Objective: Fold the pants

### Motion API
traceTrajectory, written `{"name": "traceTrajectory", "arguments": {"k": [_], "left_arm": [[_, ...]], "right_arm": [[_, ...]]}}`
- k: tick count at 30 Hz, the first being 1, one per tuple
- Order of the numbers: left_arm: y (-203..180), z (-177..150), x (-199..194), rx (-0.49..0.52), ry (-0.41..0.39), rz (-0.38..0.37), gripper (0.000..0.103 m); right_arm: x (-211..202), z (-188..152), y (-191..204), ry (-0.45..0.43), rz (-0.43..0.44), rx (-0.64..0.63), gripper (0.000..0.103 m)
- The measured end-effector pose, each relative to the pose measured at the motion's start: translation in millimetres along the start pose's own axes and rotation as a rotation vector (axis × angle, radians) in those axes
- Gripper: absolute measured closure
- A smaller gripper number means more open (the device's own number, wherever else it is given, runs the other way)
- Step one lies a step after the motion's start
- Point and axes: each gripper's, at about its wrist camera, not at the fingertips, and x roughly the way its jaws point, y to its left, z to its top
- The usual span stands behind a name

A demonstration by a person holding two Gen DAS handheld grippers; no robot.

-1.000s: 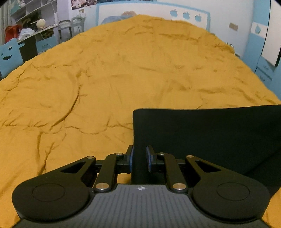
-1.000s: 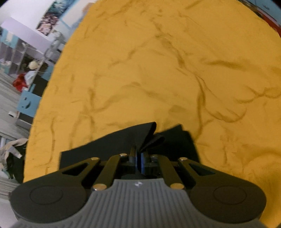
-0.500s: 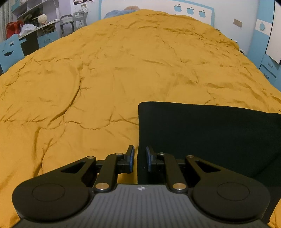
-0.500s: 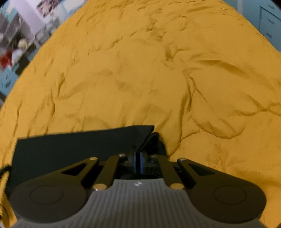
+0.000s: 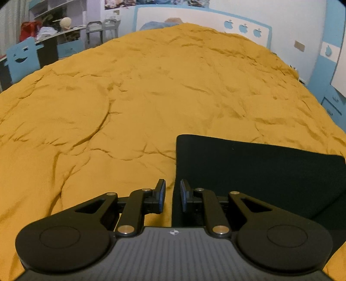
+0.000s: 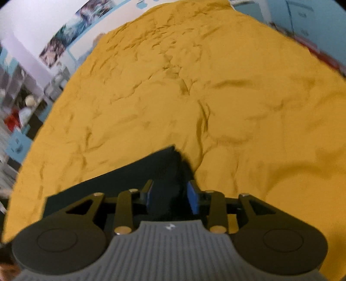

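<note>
The black pants (image 5: 255, 173) lie folded into a flat rectangle on the yellow quilt (image 5: 129, 97). My left gripper (image 5: 173, 195) is open, its jaws a small gap apart, just over the left edge of the pants, holding nothing. In the right wrist view the pants (image 6: 129, 179) stretch to the left. My right gripper (image 6: 170, 197) is open over their right end, and the cloth lies loose between the blue pads (image 6: 193, 200).
The quilt covers the whole bed. A blue chair (image 5: 22, 59), a desk and shelves (image 5: 56, 23) stand past the bed's left side. A blue cabinet (image 5: 333, 69) stands at the right. The headboard wall (image 5: 194, 17) is at the far end.
My right gripper opened and let go of the pants' corner, which dropped flat. My left gripper opened a little wider. Both cameras shifted slightly.
</note>
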Motion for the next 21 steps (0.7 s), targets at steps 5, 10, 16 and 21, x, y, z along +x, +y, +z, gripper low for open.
{"name": "traceTrajectory", "arguments": {"k": [5, 10, 16, 21], "left_arm": [[5.4, -3.9, -2.0, -0.019, 0.021, 0.014, 0.085], [11.8, -7.2, -5.6, -0.063, 0.024, 0.009, 0.085], [12.9, -7.5, -7.5, -0.06, 0.024, 0.004, 0.085], [8.9, -8.2, -3.9, -0.03, 0.037, 0.002, 0.085]], "right_arm": [[7.3, -22.8, -22.4, 0.038, 0.065, 0.245, 0.071], [24.5, -31.6, -46.3, 0.008, 0.096, 0.452, 0.074], [8.4, -26.7, -40.7, -0.052, 0.134, 0.437, 0.103], [4.1, -19.0, -14.4, -0.052, 0.017, 0.21, 0.103]]}}
